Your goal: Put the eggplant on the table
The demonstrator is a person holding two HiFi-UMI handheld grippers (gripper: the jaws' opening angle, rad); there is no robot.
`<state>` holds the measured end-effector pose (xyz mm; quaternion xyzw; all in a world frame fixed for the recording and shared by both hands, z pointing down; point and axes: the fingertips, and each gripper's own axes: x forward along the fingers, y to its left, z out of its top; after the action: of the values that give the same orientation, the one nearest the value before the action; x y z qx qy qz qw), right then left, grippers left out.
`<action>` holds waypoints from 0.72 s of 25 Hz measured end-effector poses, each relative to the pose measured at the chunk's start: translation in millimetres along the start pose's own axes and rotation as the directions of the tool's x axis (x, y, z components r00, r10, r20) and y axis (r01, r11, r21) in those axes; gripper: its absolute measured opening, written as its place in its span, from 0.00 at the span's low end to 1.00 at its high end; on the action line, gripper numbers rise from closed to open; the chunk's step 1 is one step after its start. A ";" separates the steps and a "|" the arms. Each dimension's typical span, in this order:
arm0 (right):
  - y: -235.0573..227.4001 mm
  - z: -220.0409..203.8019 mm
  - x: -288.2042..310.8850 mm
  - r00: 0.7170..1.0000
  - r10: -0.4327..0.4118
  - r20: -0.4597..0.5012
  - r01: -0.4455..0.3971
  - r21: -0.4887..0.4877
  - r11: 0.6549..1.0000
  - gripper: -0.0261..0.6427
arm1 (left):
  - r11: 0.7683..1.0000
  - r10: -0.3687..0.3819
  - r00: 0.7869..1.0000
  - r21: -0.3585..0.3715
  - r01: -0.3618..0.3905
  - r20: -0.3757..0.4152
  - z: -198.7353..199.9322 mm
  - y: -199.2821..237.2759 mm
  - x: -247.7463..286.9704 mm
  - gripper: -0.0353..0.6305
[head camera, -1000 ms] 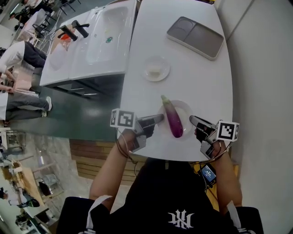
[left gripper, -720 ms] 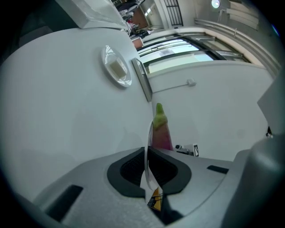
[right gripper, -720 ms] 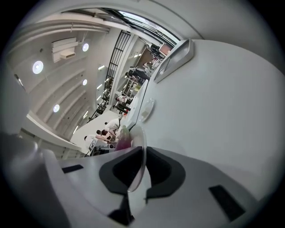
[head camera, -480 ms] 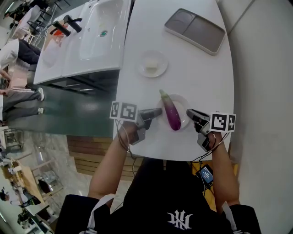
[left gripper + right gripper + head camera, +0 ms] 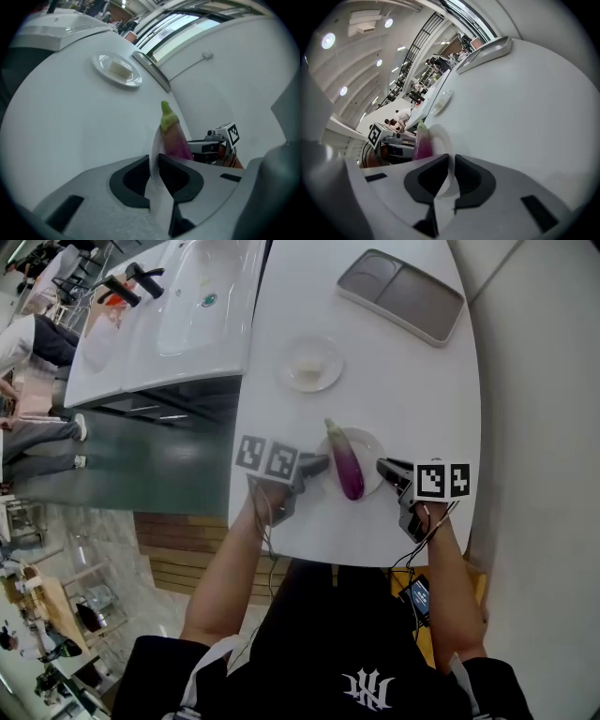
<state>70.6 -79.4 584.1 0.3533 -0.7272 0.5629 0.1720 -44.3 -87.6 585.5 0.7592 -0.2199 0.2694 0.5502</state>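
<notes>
A purple eggplant [image 5: 345, 465] with a green stem lies on a small white plate [image 5: 370, 442] near the white table's front edge. My left gripper [image 5: 323, 463] has the plate's left rim [image 5: 153, 150] between its pads, and its jaws are opening. My right gripper [image 5: 382, 465] has the right rim [image 5: 443, 136] between its pads, and its jaws are opening too. The eggplant [image 5: 171, 136] rises just past the left jaws, with the right gripper [image 5: 215, 145] behind it. From the right gripper view the eggplant [image 5: 421, 143] lies left of the jaws.
A small dish [image 5: 312, 365] with a pale lump sits further back on the table. A grey two-part tray [image 5: 403, 301] lies at the far right. A white sink counter [image 5: 178, 315] runs along the left, a wall along the right. People stand at far left.
Both grippers, with the plate and eggplant between them, have sunk toward the table and shifted a little away from the person. The eggplant still lies on the plate.
</notes>
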 end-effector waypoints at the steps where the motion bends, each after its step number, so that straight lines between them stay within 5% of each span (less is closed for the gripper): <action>1: -0.5 -0.9 1.1 1.000 -0.007 -0.007 0.007 -0.006 1.000 0.08 | 1.000 0.020 1.000 0.019 -0.019 -0.011 -0.5 1.6 1.1 0.13; 9: -3.0 -1.1 3.2 0.998 -0.064 -0.021 0.063 -0.059 0.996 0.08 | 0.983 0.132 0.990 0.139 -0.123 -0.057 0.4 4.4 3.2 0.16; 18: -1.5 4.2 5.0 0.978 -0.209 -0.025 0.195 -0.263 0.945 0.12 | 0.885 0.345 0.936 0.357 -0.300 -0.068 3.8 6.8 2.3 0.22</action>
<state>68.8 -85.1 587.2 0.3853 -0.7498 0.4514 0.2925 -46.3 -93.4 590.9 0.7767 -0.2569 0.4396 0.3708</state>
